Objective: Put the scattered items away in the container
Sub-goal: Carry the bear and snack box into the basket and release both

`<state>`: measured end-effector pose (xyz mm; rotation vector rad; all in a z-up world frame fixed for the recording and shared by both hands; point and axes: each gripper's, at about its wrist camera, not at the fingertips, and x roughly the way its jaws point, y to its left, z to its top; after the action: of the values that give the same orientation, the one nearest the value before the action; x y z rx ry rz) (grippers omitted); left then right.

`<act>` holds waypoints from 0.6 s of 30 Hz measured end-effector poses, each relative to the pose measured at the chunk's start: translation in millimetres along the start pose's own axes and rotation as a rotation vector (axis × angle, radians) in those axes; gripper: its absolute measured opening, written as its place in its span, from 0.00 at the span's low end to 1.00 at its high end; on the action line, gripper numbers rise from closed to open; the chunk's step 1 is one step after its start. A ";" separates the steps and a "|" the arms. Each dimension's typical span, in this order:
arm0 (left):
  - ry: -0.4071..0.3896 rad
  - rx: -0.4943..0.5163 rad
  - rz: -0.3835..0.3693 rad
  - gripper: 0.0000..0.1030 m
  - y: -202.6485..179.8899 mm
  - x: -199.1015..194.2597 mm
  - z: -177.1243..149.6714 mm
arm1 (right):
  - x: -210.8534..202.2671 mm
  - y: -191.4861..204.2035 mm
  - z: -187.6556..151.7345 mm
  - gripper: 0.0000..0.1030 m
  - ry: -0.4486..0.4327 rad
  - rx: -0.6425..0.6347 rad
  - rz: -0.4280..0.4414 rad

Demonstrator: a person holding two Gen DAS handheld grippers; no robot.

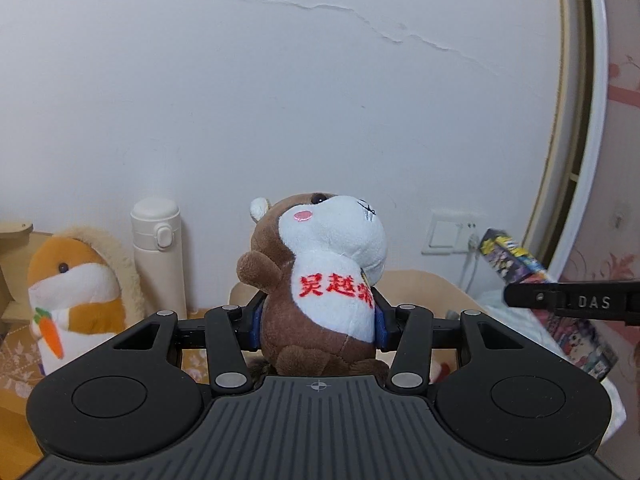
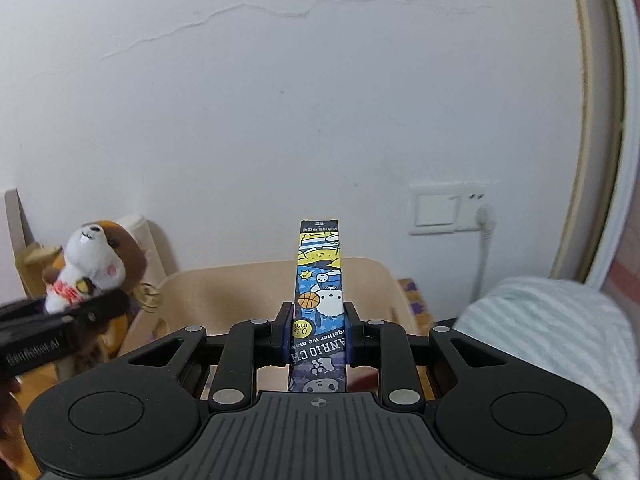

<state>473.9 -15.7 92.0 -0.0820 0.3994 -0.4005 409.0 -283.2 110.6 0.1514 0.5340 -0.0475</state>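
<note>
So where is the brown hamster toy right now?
The hamster is clamped in the left gripper, held up in front of the white wall, with the bottle to its left.

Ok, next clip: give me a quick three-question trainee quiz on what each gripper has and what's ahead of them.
1. True or false: the left gripper is shut on the brown plush toy.
2. Which does the right gripper hold? A) a white flask B) a slim cartoon-printed box C) an orange plush
3. Fill in: in the right wrist view, beyond the held box sits a pale wooden ____, open at the top.

Key: 1 true. 2 B. 3 container. The white flask and the orange plush with a carrot stand free by the wall in the left wrist view.
</note>
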 end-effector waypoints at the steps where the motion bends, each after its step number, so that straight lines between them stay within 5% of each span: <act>1: 0.004 -0.012 0.002 0.48 0.1 5.7 1.9 | 6.7 -0.8 4.7 0.21 0.015 0.024 0.017; 10: 0.072 -0.007 0.022 0.48 -12.8 55.3 10.1 | 58.8 13.9 14.4 0.21 0.046 0.001 -0.038; 18: 0.192 0.086 0.009 0.48 -25.7 94.7 -18.2 | 107.1 14.5 4.9 0.21 0.101 -0.025 -0.072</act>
<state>537.4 -76.7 44.9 0.0425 0.5708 -0.4180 504.8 -270.3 62.0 0.1104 0.6405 -0.1035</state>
